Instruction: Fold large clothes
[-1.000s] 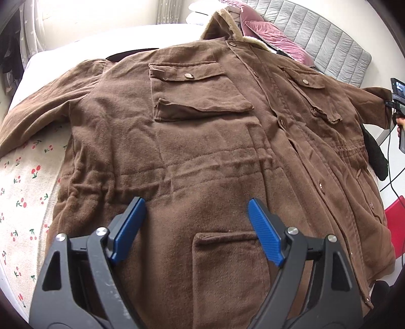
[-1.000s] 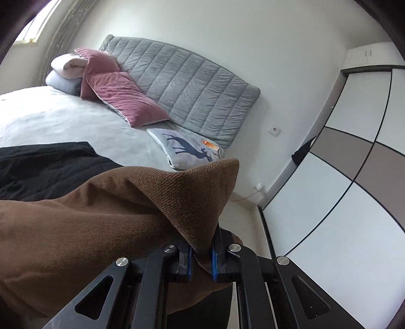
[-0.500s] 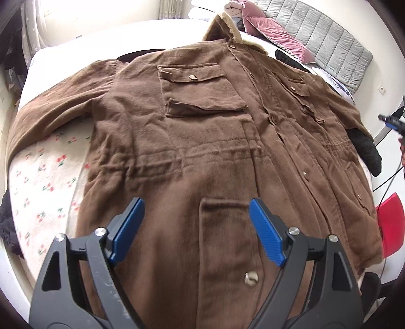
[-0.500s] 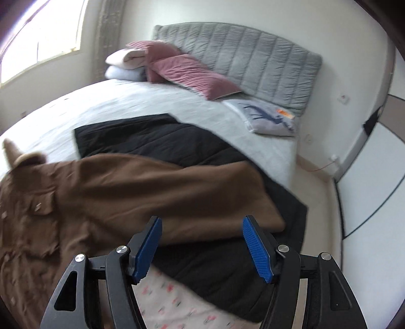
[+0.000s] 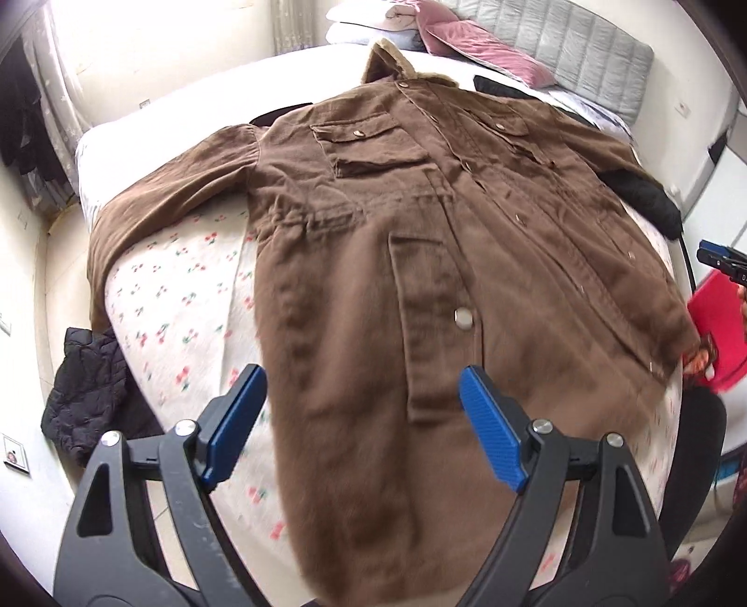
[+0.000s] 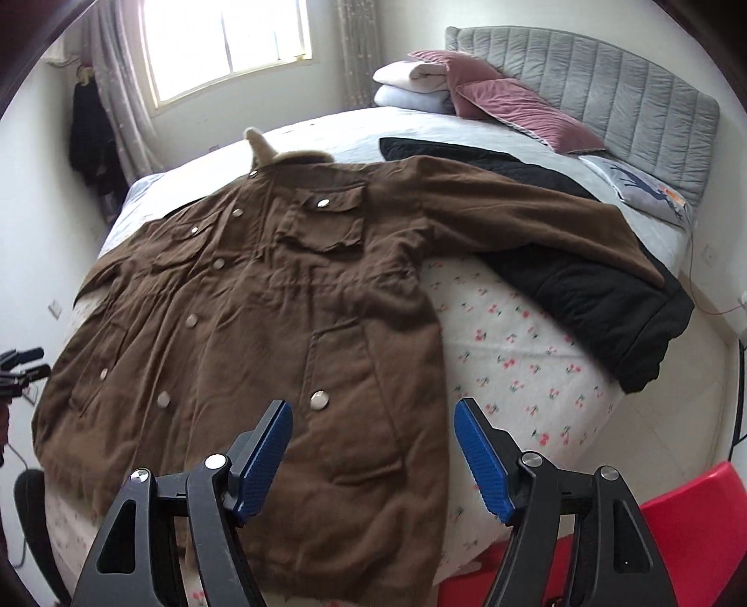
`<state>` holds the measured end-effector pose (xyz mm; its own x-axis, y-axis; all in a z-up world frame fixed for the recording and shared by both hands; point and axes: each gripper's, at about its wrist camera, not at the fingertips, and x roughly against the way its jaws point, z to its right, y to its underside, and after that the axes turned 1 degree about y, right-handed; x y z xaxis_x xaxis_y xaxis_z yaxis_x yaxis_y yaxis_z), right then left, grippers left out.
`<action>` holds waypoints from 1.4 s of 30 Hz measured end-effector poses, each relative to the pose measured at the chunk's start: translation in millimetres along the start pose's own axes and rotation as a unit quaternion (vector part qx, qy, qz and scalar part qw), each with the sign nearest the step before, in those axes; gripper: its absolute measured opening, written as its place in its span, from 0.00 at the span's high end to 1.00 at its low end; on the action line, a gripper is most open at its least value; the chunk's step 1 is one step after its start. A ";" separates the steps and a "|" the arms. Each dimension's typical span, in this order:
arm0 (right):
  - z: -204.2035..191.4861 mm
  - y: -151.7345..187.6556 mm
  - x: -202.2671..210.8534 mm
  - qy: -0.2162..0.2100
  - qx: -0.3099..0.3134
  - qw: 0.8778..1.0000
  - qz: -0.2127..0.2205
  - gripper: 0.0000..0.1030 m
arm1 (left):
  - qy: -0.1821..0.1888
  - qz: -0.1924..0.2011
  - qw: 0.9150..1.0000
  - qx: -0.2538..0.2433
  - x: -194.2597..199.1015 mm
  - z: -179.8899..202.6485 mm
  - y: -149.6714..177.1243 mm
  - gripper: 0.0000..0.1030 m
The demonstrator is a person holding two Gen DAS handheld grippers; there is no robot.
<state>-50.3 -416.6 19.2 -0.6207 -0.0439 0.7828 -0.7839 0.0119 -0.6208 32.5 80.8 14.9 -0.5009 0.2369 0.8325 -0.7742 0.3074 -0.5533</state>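
a large brown coat (image 5: 373, 261) lies spread flat, front up, on a bed w/ a white sheet printed w/ small red cherries (image 5: 186, 299). its snaps are closed down the front, flap pockets on the chest and long pockets lower down, and a fuzzy tan collar (image 6: 275, 154) points toward the far side of the bed. one sleeve (image 5: 154, 210) stretches out to the left in the left wrist view; the other sleeve (image 6: 537, 210) runs out to the right in the right wrist view and rests on top of a black padded garment (image 6: 597, 289) that hangs over the bed's edge. the coat's hem lies at the near edge of the bed. the left gripper (image 5: 362, 420) hovers above the lower part of the coat, its blue pads set wide apart w/ nothing held. the right gripper (image 6: 373, 453) hovers over the hem on the other side, jaws opening, nothing between them but air above the cloth. beyond the coat: a grey quilted headboard (image 6: 607, 88), pink cushions (image 6: 523, 112), folded white bedding (image 6: 411, 84) and a bright window (image 6: 224, 42). a dark puffy jacket (image 5: 88, 397) sits on the floor by the bed, and sth red (image 6: 677, 527) stands near the bed's corner.
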 end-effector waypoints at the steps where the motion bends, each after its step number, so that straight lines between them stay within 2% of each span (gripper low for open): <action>1: -4.9 9.6 2.1 -0.004 0.010 1.000 -0.001 0.29 | -0.001 0.000 1.000 -0.016 4.9 1.6 8.3 0.18; 5: -24.8 44.2 9.7 -0.004 0.048 0.999 -0.006 0.27 | 0.012 -0.009 0.996 -0.090 19.4 13.5 41.9 0.18; 10: -37.8 77.2 9.4 0.009 0.072 0.997 -0.027 0.26 | 0.035 -0.027 0.986 -0.160 23.4 31.8 81.4 0.18; 13: -36.1 89.3 5.3 0.001 0.061 0.997 -0.039 0.26 | 0.006 -0.040 0.979 -0.201 13.3 43.6 98.5 0.18; 16: -32.5 97.3 -0.8 0.005 0.049 0.997 -0.051 0.26 | -0.035 -0.023 0.977 -0.208 8.3 48.3 103.7 0.18; 17: -31.1 99.3 -3.1 0.007 0.046 0.997 -0.055 0.26 | -0.037 -0.016 0.979 -0.199 8.5 46.9 102.1 0.22; 19: -27.4 101.8 -8.6 0.013 0.038 0.997 -0.059 0.26 | -0.022 -0.002 0.984 -0.174 11.6 41.6 97.4 0.44; 20: -24.7 102.1 -11.5 0.015 0.032 0.997 -0.062 0.26 | -0.009 0.004 0.987 -0.160 13.6 38.1 94.8 0.74; 21: -21.1 102.2 -14.9 0.016 0.022 0.997 -0.065 0.26 | 0.001 0.010 0.990 -0.141 16.0 33.4 92.0 0.86; 24: -9.3 101.4 -25.3 0.027 -0.010 0.997 -0.072 0.26 | -0.033 0.039 0.994 -0.098 27.9 21.1 88.5 0.90; 26: -1.1 102.1 -29.8 0.035 -0.028 0.996 -0.076 0.26 | -0.039 0.042 0.996 -0.072 33.6 12.3 89.4 0.91; 28: 6.5 104.1 -32.2 0.042 -0.040 0.995 -0.082 0.26 | -0.036 0.009 0.997 -0.069 27.4 6.7 94.6 0.91; 30: 15.1 107.5 -32.1 0.056 -0.050 0.993 -0.089 0.26 | -0.034 -0.036 0.994 -0.093 15.2 8.8 105.9 0.91; 32: 23.6 111.5 -30.1 0.062 -0.061 0.991 -0.099 0.26 | -0.036 -0.059 0.990 -0.123 11.7 14.2 118.1 0.88; 34: 30.3 115.3 -25.6 0.072 -0.070 0.989 -0.106 0.26 | -0.022 -0.073 0.988 -0.134 18.0 16.8 126.4 0.84; 35: 32.6 116.3 -22.1 0.071 -0.074 0.989 -0.108 0.26 | -0.005 -0.072 0.988 -0.137 23.9 16.9 129.0 0.75; 36: 33.4 116.6 -16.8 0.063 -0.079 0.989 -0.104 0.26 | 0.014 -0.064 0.988 -0.138 30.5 16.4 129.6 0.57; 37: 33.4 116.2 -11.9 0.050 -0.082 0.991 -0.096 0.26 | 0.032 -0.051 0.989 -0.137 39.4 15.1 130.0 0.45; 38: 32.9 114.9 -6.6 0.034 -0.084 0.992 -0.084 0.26 | 0.044 -0.037 0.989 -0.135 47.1 14.3 129.2 0.26; 39: 31.8 112.4 -0.2 0.016 -0.086 0.994 -0.071 0.26 | 0.055 -0.019 0.990 -0.130 55.3 12.8 126.9 0.23; 42: 30.2 104.6 9.1 -0.031 -0.096 0.994 -0.040 0.26 | 0.098 0.014 0.991 -0.094 68.8 2.6 113.4 0.22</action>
<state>-137.4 -445.9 -39.9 -0.5580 -0.1137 0.8220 -0.8238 0.1956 -0.5321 -90.8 129.5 9.5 -0.4220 0.4173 0.8048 -0.6664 0.4592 -0.5875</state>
